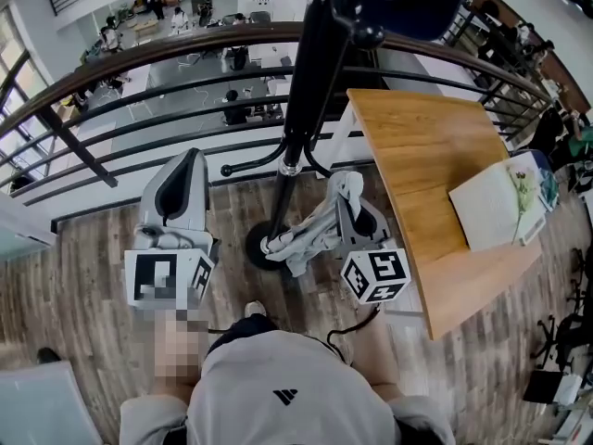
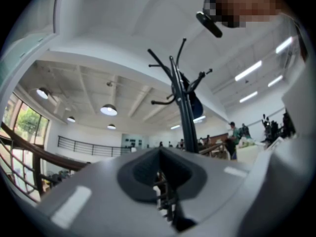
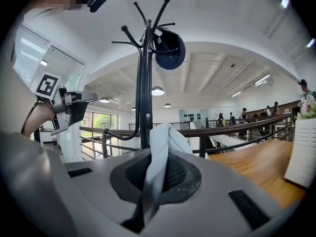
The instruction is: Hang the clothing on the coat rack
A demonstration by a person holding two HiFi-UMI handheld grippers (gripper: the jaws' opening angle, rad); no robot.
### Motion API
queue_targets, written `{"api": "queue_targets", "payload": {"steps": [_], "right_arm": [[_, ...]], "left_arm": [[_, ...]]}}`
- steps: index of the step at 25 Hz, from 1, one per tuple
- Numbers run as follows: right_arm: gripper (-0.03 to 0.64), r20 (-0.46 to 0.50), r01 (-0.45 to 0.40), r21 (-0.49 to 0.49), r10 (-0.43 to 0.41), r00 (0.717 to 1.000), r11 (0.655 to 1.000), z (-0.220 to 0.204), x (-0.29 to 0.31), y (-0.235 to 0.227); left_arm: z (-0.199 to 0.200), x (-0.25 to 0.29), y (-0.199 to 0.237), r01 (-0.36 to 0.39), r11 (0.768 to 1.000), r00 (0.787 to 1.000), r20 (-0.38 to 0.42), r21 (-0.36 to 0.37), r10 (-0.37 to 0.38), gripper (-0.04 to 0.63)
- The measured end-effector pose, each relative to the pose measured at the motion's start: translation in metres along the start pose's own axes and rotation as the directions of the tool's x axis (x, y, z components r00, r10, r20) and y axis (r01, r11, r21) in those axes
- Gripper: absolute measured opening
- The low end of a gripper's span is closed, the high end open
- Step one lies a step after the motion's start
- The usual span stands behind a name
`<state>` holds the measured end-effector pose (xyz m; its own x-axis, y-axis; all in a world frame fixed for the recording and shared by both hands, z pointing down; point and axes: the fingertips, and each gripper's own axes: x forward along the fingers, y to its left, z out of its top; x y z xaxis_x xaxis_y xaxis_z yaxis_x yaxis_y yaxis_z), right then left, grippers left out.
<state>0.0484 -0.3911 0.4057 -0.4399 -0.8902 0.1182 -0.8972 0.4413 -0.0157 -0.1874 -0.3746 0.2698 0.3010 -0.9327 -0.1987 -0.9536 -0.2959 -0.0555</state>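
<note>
Hemmed in ahead by a curved railing (image 1: pixel 139 68), on the right by the wooden desk (image 1: pixel 426 146) edge. Open plank floor (image 1: pixel 74 286) to the left. Directly ahead, the coat rack (image 1: pixel 310 72), with a dark round thing (image 3: pixel 170 49) on an upper hook. Gripping pale clothing (image 3: pixel 159 132) in the right claw (image 3: pixel 163 157), just beside the pole. Left claw (image 2: pixel 159 153) pinched narrow, empty.

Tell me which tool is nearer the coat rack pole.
Right. The right tool, shut on the white garment, sits just right of the coat rack pole; the left tool is farther off to its left.
</note>
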Motion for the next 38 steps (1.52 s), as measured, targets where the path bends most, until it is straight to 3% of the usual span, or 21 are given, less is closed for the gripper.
{"api": "queue_targets", "payload": {"steps": [8,38], "right_arm": [[0.008,-0.014,0.089,0.010,-0.088,0.996,0.996,-0.003,-0.010,-0.021],[0.014,-0.136,0.077,-0.006,-0.077,0.988,0.997,-0.051,0.034,-0.004]], "left_arm": [[-0.001,0.012,-0.004,0.047,0.999,0.999,0.004,-0.013,-0.047,0.008],[-0.013,0.017,0.005,0.052,0.999,0.998,-0.017,-0.017,-0.052,0.008]]}}
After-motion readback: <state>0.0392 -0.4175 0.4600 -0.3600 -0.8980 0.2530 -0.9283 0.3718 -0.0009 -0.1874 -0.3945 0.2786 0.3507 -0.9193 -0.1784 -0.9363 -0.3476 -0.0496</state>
